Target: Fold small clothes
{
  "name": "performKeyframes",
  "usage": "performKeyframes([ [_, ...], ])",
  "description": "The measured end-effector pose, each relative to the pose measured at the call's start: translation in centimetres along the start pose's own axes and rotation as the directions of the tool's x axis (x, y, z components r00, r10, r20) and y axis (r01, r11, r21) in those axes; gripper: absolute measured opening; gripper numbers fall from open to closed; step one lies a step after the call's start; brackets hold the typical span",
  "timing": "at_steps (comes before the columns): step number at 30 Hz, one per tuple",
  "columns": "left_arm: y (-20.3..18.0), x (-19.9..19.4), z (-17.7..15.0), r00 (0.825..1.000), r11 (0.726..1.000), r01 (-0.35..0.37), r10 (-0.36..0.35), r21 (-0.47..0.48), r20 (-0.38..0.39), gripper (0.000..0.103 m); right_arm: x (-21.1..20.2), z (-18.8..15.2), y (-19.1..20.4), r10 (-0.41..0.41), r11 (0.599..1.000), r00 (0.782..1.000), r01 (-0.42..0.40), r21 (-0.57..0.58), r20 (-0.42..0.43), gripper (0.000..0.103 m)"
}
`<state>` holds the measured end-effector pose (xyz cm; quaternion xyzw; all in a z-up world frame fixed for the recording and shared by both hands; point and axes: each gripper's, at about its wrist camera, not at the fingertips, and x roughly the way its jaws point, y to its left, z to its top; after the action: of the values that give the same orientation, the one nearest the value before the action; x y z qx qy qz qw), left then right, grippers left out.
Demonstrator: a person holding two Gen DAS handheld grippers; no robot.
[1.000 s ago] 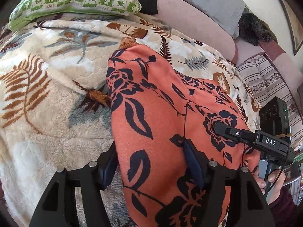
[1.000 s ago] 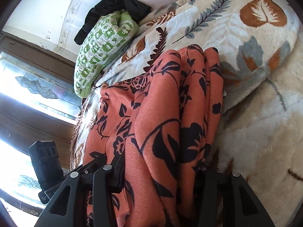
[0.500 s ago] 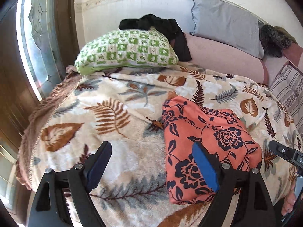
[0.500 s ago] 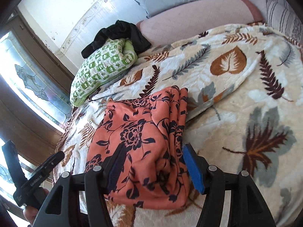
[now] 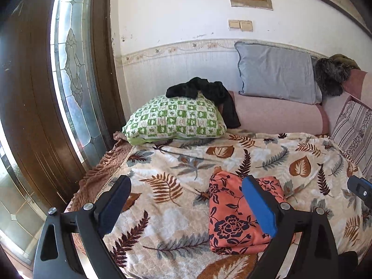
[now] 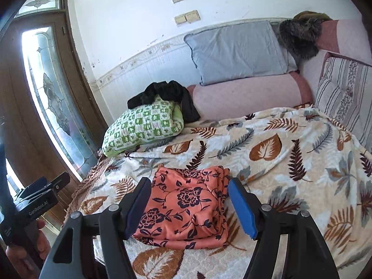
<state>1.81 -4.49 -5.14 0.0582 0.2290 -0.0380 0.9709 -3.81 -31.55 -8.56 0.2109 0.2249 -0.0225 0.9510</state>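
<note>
Garment (image 6: 186, 207) lies folded on the blanket (image 6: 290, 162); your left gripper (image 5: 186, 205) and right gripper (image 6: 189, 205) have just been opening, both empty.

I see the orange fabric garment with a dark navy flower-and-leaf print (image 6: 186, 207) folded into a compact, roughly rectangular bundle. It lies flat on the cream leaf-patterned fleece blanket (image 6: 290, 162), near its front edge, its stacked folded layers showing along the right side.
</note>
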Motion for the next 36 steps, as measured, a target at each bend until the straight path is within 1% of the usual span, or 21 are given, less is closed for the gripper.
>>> performKeyframes([
  [5, 0.3, -2.9, 1.5, 0.999, 1.000, -0.002, 0.003, -0.016, 0.039, 0.099, -3.1, 0.9, 1.9, -0.020, 1.000, 0.999, 0.020, -0.013, 0.033, 0.074],
  [9, 0.8, -4.6, 2.1, 0.999, 0.999, -0.002, 0.004, -0.042, 0.050, 0.099, -4.7, 1.0, 3.3, -0.024, 0.999, 0.999, 0.025, -0.024, 0.040, 0.074],
  [13, 1.2, -6.1, 2.5, 0.997, 0.998, -0.014, 0.018, -0.055, 0.074, 0.099, -5.7, 0.6, 4.6, -0.039, 0.998, 0.998, 0.041, -0.057, 0.044, 0.074],
  [18, 1.9, -7.7, 2.8, 0.994, 0.998, -0.026, 0.033, -0.065, 0.108, 0.099, -6.5, 0.5, 5.4, -0.027, 0.996, 0.998, 0.031, -0.080, 0.056, 0.074],
  [21, 2.2, -8.5, 2.9, 0.992, 0.998, -0.032, 0.038, -0.055, 0.124, 0.099, -6.5, 0.5, 5.5, -0.014, 0.996, 0.998, 0.018, -0.082, 0.054, 0.074],
  [23, 2.1, -9.0, 3.0, 0.988, 0.998, -0.051, 0.055, -0.031, 0.145, 0.099, -6.4, 0.4, 5.7, -0.011, 0.996, 0.999, 0.015, -0.092, 0.051, 0.074],
  [25, 2.1, -9.1, 3.1, 0.987, 0.997, -0.078, 0.078, -0.005, 0.143, 0.099, -6.2, 0.3, 5.8, -0.007, 0.995, 0.999, 0.011, -0.096, 0.048, 0.074],
  [28, 2.3, -8.8, 3.3, 0.988, 0.997, -0.080, 0.077, 0.011, 0.134, 0.099, -5.8, 0.2, 5.8, 0.000, 0.995, 0.999, 0.004, -0.097, 0.039, 0.074],
  [32, 2.6, -8.5, 3.4, 0.985, 0.995, -0.099, 0.098, -0.005, 0.139, 0.099, -5.0, -0.1, 5.8, 0.010, 0.995, 1.000, -0.007, -0.104, 0.026, 0.074],
  [34, 2.7, -8.2, 3.6, 0.988, 0.996, -0.083, 0.084, -0.009, 0.131, 0.099, -4.3, -0.2, 5.7, 0.012, 0.994, 1.000, -0.011, -0.108, 0.011, 0.074],
  [36, 2.8, -7.9, 3.7, 0.991, 0.999, -0.046, 0.047, -0.013, 0.124, 0.099, -3.5, -0.3, 5.5, 0.020, 0.994, 1.000, -0.020, -0.106, -0.009, 0.074],
])
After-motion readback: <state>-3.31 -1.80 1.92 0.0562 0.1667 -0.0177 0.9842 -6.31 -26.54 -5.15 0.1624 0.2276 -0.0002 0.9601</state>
